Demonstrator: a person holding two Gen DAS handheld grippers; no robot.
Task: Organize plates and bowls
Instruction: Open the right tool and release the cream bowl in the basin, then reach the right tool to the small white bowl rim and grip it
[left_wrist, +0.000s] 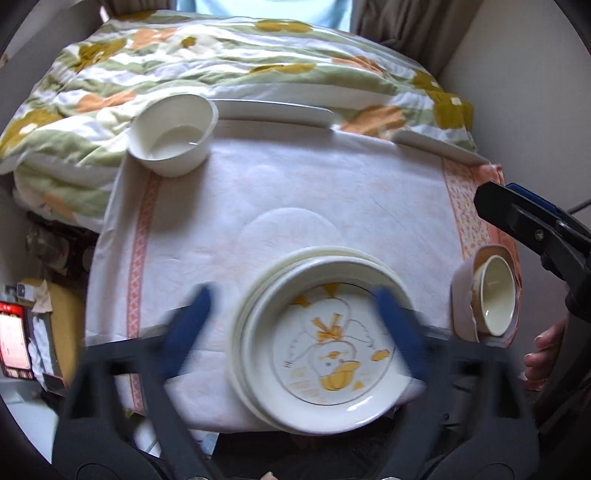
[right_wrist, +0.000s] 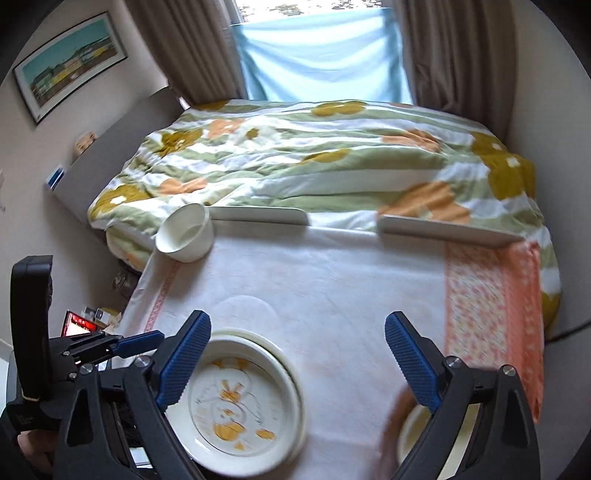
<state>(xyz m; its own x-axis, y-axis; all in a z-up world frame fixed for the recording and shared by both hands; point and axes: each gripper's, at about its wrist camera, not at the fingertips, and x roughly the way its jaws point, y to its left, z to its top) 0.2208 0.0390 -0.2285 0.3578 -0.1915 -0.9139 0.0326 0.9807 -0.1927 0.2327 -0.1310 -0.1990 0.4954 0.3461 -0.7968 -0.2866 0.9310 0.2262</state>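
Note:
A stack of white plates (left_wrist: 325, 354), the top one with a yellow cartoon print, lies at the near edge of the cloth-covered table (left_wrist: 295, 192); it also shows in the right wrist view (right_wrist: 240, 402). My left gripper (left_wrist: 295, 332) is open and empty above the stack, blurred. A white bowl (left_wrist: 173, 133) stands at the far left corner, also in the right wrist view (right_wrist: 186, 232). Small nested bowls (left_wrist: 487, 295) sit at the right edge, blurred in the right wrist view (right_wrist: 413, 428). My right gripper (right_wrist: 297, 365) is open and empty over the table's near part.
Two flat white plates (left_wrist: 273, 110) (left_wrist: 439, 147) lie along the table's far edge against a bed with a flowered quilt (right_wrist: 314, 158). Clutter and a red-lit device (left_wrist: 14, 339) are on the floor at the left. Curtains (right_wrist: 325, 51) hang behind.

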